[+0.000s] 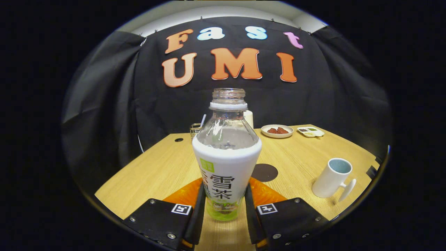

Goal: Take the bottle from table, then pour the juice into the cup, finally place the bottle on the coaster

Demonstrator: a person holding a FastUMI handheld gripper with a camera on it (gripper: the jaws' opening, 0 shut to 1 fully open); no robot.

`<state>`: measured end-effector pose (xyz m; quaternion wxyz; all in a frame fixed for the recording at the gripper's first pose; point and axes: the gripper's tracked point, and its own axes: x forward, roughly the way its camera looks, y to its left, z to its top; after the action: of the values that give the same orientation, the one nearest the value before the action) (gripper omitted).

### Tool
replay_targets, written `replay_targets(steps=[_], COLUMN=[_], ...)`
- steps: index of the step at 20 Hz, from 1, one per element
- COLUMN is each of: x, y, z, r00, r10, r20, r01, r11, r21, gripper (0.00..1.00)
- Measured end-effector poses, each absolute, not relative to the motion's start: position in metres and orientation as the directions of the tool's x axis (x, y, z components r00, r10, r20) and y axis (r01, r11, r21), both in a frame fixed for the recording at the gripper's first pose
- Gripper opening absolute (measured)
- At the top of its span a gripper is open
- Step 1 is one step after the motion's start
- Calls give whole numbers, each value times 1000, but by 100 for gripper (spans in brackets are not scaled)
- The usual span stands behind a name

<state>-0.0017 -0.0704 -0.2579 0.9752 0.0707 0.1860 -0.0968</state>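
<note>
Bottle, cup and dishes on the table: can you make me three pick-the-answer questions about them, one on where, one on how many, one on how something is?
1. Where is the bottle?
A. Between the fingers of the hand-held gripper
B. On the coaster
C. Inside the cup

2. How many dishes of food sit at the table's far side?
A. None
B. Two
C. Five

3. How is the bottle's top?
A. Capped
B. Open, no cap
C. Plugged with a straw

Answers:
1. A, a finger presses each side of its label, while the dark round coaster lies bare beyond it.
2. B, a round plate and a divided tray stand side by side.
3. B, the bare threaded neck shows.
</note>
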Motion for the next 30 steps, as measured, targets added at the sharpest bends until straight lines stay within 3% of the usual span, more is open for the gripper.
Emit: replay_targets(steps=[9, 16, 30], x=[8, 24, 31], y=[-117, -141, -169], z=[-223, -219, -224], r00=[926, 940, 943], r10=[-188, -169, -185], r20=[-328, -295, -277], r01=[313, 330, 323], r11=[868, 668, 298], r21=[385, 667, 899], gripper=[54, 54, 53])
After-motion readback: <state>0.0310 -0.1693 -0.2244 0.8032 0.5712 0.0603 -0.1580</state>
